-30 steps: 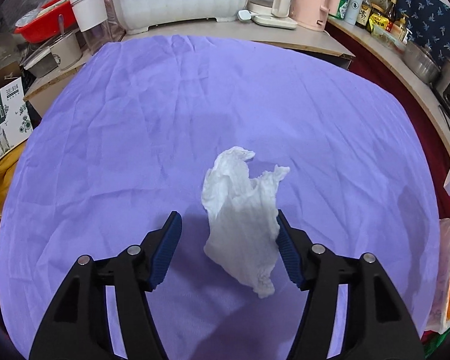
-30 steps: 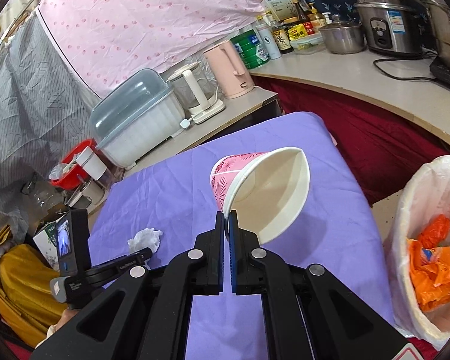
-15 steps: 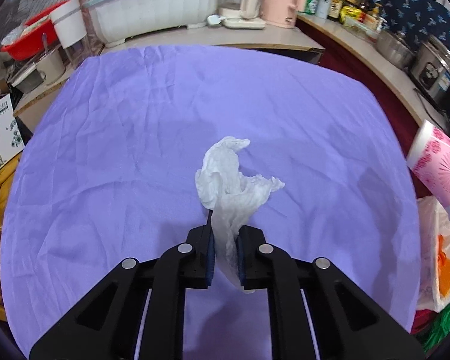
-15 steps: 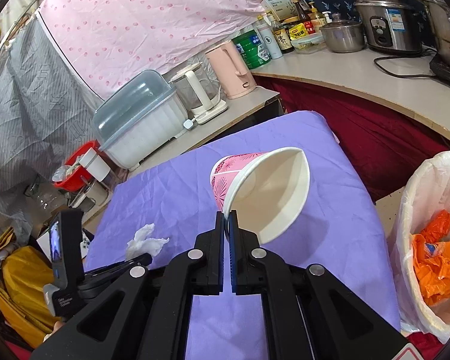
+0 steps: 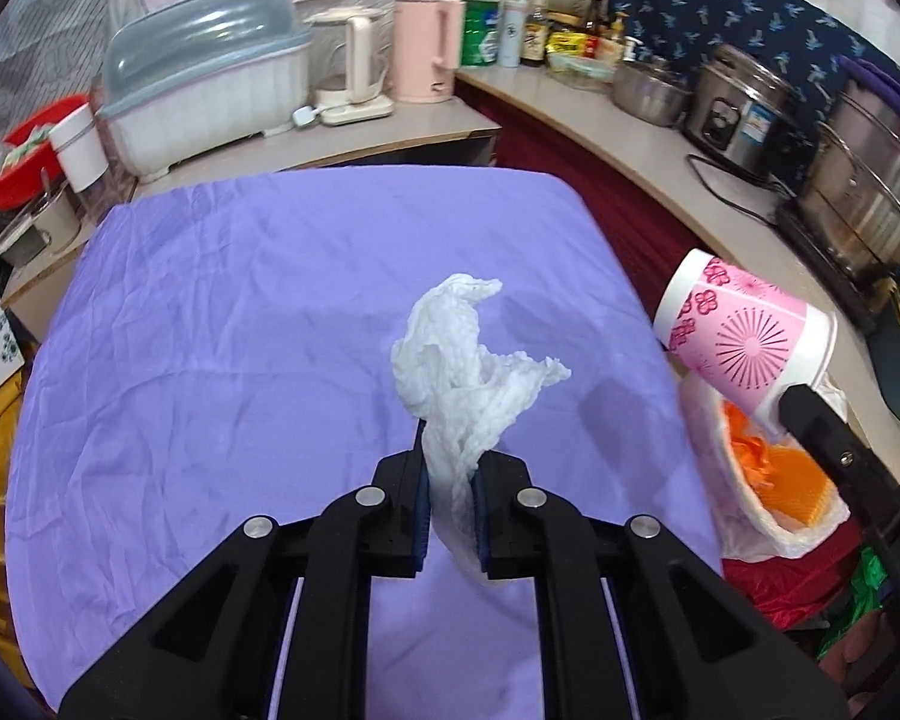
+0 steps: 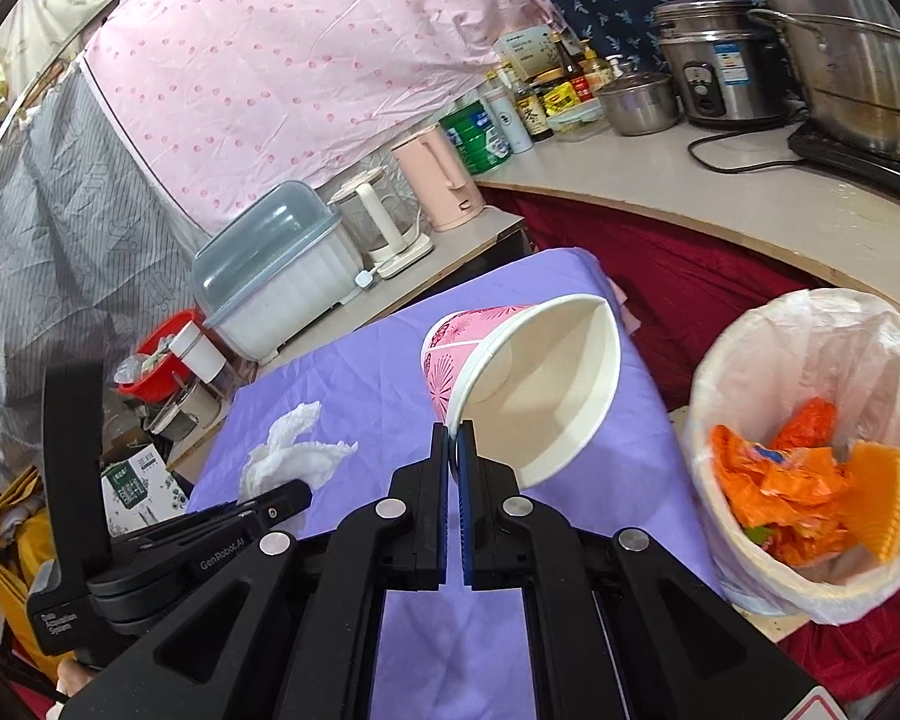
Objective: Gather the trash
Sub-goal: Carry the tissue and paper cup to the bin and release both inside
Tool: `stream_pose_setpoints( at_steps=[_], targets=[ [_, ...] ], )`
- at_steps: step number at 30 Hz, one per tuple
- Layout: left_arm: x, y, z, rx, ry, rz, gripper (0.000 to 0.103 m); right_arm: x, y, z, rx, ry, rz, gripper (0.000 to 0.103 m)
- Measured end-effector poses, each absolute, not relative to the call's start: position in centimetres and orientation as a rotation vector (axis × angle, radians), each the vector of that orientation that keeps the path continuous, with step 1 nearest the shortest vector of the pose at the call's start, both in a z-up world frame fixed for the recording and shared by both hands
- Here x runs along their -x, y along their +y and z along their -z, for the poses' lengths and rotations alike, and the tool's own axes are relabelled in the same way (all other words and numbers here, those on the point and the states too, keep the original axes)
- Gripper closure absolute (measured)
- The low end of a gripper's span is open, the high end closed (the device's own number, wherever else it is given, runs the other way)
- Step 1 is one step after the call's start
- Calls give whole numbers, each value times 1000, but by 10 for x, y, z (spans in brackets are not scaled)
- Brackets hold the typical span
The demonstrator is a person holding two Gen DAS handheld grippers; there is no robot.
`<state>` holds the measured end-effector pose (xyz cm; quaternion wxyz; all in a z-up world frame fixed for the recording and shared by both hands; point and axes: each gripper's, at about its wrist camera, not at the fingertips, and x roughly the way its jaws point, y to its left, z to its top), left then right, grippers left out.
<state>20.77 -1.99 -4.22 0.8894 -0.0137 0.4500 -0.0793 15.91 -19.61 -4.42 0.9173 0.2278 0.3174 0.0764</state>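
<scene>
Left hand-held gripper (image 5: 450, 495) clamps a crumpled white tissue (image 5: 471, 360) above the purple tabletop (image 5: 210, 360). Right hand-held gripper (image 6: 453, 441) pinches the pink paper cup (image 6: 522, 384) by its rim, apparently beside the lined trash bin (image 6: 810, 462).

The left gripper (image 6: 282, 495) is showing "GenRobot.AI" in white along its arm, and its black camera mount (image 6: 69, 552) is bearing "Data Acquisition System". The right gripper (image 5: 795, 402) is carrying pale letters "DAS" on its arm; other labels are reading too small.
</scene>
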Motion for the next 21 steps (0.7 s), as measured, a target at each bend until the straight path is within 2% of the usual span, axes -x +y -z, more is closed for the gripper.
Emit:
stream_pose_setpoints(
  at_steps=[12, 21],
  targets=[
    [-176, -115, 16, -63, 886, 306, 92, -102, -277, 39, -519, 599, -35, 99],
    [-161, -188, 19, -136, 887, 415, 92, -73, -335, 52, -547, 598, 75, 99]
  ],
)
